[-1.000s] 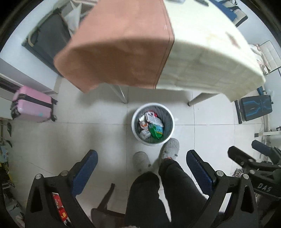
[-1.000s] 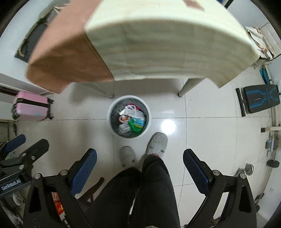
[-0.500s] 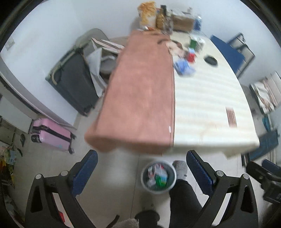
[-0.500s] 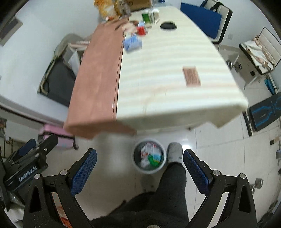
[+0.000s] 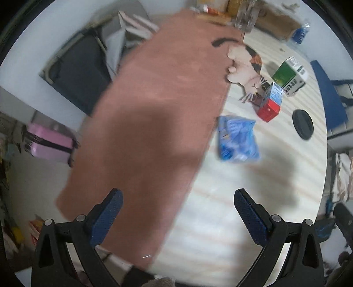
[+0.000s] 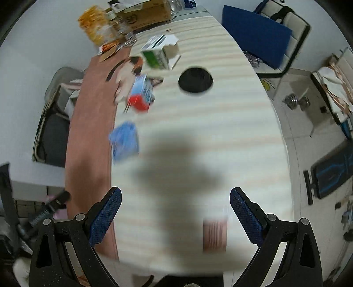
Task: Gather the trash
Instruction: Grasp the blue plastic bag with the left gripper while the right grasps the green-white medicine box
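Both grippers hang above the near end of a long table (image 6: 220, 136), jaws spread wide and empty. The left gripper (image 5: 177, 199) sits over the seam where a brown cloth (image 5: 154, 114) meets the bare striped top; the right gripper (image 6: 175, 198) is over the bare top nearer the right edge.

The trash lies ahead of both, toward the far half of the table and well apart from the fingers. Nearest is a blue wrapper (image 5: 237, 138), crumpled, lying just beside the cloth's edge; in the right view it (image 6: 124, 141) shows left of centre, blurred. Beyond it stands a red carton (image 5: 270, 102) with a blue-and-white top, tilted, and past that a green box (image 5: 290, 75) with a white end. A flat cat-shaped mat (image 5: 245, 66) lies under or beside the carton; which, I cannot tell. A black disc (image 5: 302, 124) rests on the bare top toward the right edge, apart from the rest. At the far end are a cardboard box (image 6: 143, 13) and other clutter, too blurred to name.

A small reddish patch (image 6: 214, 234) lies flat near the table's near edge, just inside the right gripper's right finger.
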The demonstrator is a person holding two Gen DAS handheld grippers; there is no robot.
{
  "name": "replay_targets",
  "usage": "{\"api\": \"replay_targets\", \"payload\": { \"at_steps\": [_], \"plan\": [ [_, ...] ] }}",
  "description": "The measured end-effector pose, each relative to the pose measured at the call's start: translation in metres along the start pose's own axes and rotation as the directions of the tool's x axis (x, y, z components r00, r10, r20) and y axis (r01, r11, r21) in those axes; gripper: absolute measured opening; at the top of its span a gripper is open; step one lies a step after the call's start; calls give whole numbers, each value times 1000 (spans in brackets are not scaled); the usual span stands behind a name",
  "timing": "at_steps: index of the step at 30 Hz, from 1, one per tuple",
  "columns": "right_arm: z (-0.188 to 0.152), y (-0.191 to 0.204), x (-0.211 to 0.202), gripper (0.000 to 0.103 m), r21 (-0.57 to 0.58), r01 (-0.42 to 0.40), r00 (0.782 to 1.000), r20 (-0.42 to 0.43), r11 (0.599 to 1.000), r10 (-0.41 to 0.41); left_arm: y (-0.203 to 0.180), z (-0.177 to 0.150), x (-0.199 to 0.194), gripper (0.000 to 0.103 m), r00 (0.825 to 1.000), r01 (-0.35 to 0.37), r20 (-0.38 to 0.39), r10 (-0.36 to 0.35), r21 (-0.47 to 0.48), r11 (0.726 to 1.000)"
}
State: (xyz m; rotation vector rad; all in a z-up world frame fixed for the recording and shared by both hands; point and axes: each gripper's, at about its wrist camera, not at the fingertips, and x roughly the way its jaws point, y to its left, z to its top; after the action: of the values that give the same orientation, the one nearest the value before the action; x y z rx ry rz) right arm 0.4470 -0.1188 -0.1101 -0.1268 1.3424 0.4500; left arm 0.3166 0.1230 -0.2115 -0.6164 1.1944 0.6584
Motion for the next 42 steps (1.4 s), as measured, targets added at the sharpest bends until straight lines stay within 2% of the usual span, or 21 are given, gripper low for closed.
{"api": "replay_targets", "payload": {
  "at_steps": [3, 5, 9, 11, 12, 13, 14, 16, 17, 23, 26, 27, 31, 36, 42],
  "plan": [
    [61, -2, 26, 100, -9, 2, 1000, -19, 1000, -2, -35, 31, 40, 103, 995, 48, -85, -51, -38, 998],
    [98, -2, 41, 100, -31, 13, 1000, -19, 999, -14, -57, 47, 64, 103, 990, 50, -132, -54, -33, 998],
    [156, 8, 63, 100, -106, 48, 999, -1, 993, -48, -81, 66, 106, 102, 980, 17, -199, -19, -12, 1000],
    [188, 24, 76, 100, -202, 91, 996, 16, 975, -90, -82, 71, 119, 101, 979, -10, -204, 7, -14, 1000],
    [200, 31, 81, 100, -247, 108, 994, 21, 963, -107, -81, 73, 122, 96, 980, -26, -197, 22, -17, 1000],
    [213, 40, 87, 100, -295, 131, 991, 25, 946, -129, -78, 74, 124, 91, 982, -31, -188, 26, -28, 999],
    [228, 50, 95, 100, -350, 157, 987, 29, 923, -157, -76, 74, 124, 80, 983, -30, -184, 23, -36, 999],
    [254, 71, 113, 100, -458, 193, 979, 32, 868, -200, -71, 74, 124, 78, 983, -10, -183, -1, -61, 998],
    [268, 84, 126, 102, -521, 210, 973, 29, 828, -229, -68, 75, 123, 76, 984, -13, -177, 1, -66, 998],
    [300, 126, 187, 102, -713, 230, 938, -17, 662, -345, -51, 82, 115, 74, 990, -56, -137, 44, -90, 994],
    [306, 129, 210, 102, -718, 216, 925, -68, 662, -375, -46, 85, 109, 74, 992, -72, -113, 62, -91, 993],
    [305, 129, 213, 95, -718, 219, 922, -70, 661, -382, -45, 86, 107, 74, 992, -74, -107, 64, -90, 993],
    [299, 125, 206, 88, -675, 217, 937, -58, 706, -343, -51, 80, 92, 74, 995, -83, -63, 78, -88, 993],
    [285, 116, 168, 85, -602, 258, 952, 25, 755, -305, -52, 75, 53, 74, 997, -77, 22, 79, -82, 994],
    [239, 93, 101, 83, -471, 239, 971, 102, 849, -216, -63, 53, -17, 74, 982, -87, 168, 87, -11, 996]
  ]
}}
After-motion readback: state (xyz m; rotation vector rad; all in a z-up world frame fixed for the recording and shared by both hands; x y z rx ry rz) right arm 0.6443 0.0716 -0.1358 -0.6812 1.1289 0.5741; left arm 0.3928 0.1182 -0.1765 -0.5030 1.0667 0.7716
